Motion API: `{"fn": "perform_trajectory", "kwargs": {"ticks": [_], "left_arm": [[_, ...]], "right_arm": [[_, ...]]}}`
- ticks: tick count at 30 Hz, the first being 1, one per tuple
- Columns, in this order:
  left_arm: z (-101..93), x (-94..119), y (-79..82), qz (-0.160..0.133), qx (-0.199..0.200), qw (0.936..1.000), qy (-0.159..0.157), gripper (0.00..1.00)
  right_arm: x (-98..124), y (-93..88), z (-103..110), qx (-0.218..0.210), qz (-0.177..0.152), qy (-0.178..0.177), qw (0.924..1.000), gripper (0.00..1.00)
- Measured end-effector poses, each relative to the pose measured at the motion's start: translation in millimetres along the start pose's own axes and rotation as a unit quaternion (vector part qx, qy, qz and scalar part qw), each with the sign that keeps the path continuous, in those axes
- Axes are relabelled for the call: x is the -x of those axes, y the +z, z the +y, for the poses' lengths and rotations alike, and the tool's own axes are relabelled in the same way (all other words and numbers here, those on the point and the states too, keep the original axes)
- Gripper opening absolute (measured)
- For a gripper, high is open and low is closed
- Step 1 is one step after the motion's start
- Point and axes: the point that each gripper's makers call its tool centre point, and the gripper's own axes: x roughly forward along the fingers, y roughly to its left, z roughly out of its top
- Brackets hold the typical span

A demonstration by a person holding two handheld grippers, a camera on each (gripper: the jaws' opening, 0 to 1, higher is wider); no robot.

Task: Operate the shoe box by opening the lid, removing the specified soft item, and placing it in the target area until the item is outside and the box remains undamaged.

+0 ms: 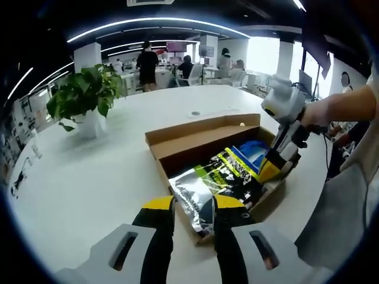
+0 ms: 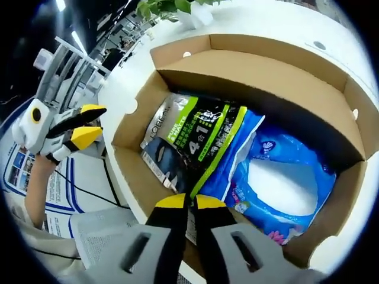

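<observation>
Right gripper view: open shoe box (image 2: 278, 77) holds black-green pouch (image 2: 195, 142), probably blue tissue pack (image 2: 284, 177).

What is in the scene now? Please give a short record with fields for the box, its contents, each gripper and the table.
box: brown cardboard shoe box, lid open, on the table
contents: black and green printed soft pouch beside a blue and white plastic pack, both inside the box
right gripper: jaws nearly shut at the pouch's near edge; grip cannot be confirmed
left gripper: at the box's near corner, jaws apart, holding nothing
table: round white table with a green potted plant
</observation>
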Motion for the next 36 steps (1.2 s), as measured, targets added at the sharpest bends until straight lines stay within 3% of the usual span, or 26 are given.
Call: {"fn": "perform_trajectory", "kwargs": {"ticks": [12, 36], "left_arm": [[-7.0, -5.0, -1.6, 0.01, -0.017, 0.9997, -0.013, 0.25], [-28.6, -32.1, -7.5, 0.051, -0.036, 0.9967, -0.052, 0.27]], "right_arm": [[12.6, 9.6, -0.6, 0.013, -0.027, -0.007, 0.9995, 0.0], [50.1, -5.0, -33.7, 0.039, -0.046, -0.06, 0.9964, 0.0]]}}
